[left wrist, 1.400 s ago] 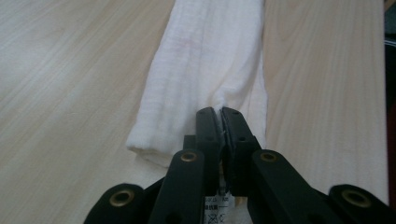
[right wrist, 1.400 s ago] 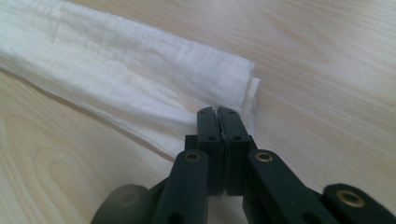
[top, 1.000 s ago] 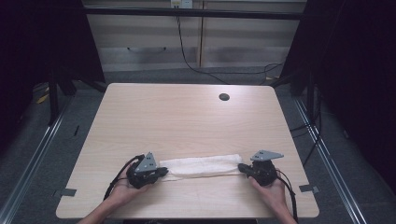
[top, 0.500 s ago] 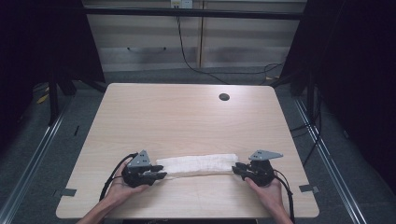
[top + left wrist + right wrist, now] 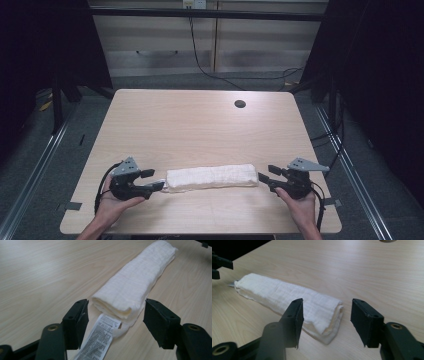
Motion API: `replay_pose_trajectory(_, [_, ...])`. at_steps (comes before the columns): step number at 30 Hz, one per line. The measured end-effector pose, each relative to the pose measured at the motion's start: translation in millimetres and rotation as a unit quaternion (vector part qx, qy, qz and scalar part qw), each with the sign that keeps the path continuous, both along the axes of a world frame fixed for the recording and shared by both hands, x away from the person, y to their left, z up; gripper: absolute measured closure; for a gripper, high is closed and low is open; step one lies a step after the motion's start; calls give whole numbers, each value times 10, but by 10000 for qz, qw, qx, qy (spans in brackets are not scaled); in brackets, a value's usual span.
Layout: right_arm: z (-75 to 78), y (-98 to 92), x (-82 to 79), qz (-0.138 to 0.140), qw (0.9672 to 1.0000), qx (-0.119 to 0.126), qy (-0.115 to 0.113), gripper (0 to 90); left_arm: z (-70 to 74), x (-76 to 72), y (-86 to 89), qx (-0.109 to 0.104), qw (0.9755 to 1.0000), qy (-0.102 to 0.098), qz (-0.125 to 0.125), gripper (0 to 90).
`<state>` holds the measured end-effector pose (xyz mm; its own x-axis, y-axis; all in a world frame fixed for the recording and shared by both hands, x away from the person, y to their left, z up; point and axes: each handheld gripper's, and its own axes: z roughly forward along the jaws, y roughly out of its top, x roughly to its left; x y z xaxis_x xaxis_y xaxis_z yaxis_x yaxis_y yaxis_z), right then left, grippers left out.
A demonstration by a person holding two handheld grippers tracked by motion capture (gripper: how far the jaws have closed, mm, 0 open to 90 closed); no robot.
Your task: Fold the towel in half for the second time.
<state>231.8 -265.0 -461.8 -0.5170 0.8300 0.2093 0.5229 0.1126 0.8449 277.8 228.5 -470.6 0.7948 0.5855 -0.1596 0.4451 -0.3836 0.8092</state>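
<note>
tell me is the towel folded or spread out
Folded: the towel lies as a narrow, layered strip on the table, stacked edges showing at its end in both gripper views.

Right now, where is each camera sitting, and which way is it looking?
High view: above the person's side, looking forward and down at the table; both hands, left gripper and right gripper show.
Left gripper view: rides that gripper, facing the folded white cloth and its label.
Right gripper view: rides that gripper, facing the cloth's other end.
All three share the cloth.
</note>
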Motion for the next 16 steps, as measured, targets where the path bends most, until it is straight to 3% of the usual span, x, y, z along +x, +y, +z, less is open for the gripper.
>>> replay_pose_trajectory(3, [24,-108,-45,-167,9997,176,-87,376,0,0,118,-16,9996,-13,275,313])
replay_pose_trajectory(4, [26,-135,-58,-210,9996,156,-111,367,-5,12,153,-29,9988,-17,481,301])
replay_pose_trajectory(6, [17,-180,-76,-297,9994,131,-110,348,-6,65,259,-214,9977,193,611,267])
replay_pose_trajectory(8, [-6,-225,-87,-378,9992,69,-92,337,-32,99,363,-235,9961,161,836,229])
replay_pose_trajectory(11, [-60,-296,-85,-506,9987,50,-21,314,-93,150,453,-193,9954,183,917,208])
replay_pose_trajectory(16, [-168,-329,-39,-668,9974,-185,201,263,-134,169,466,-112,9957,221,892,179])
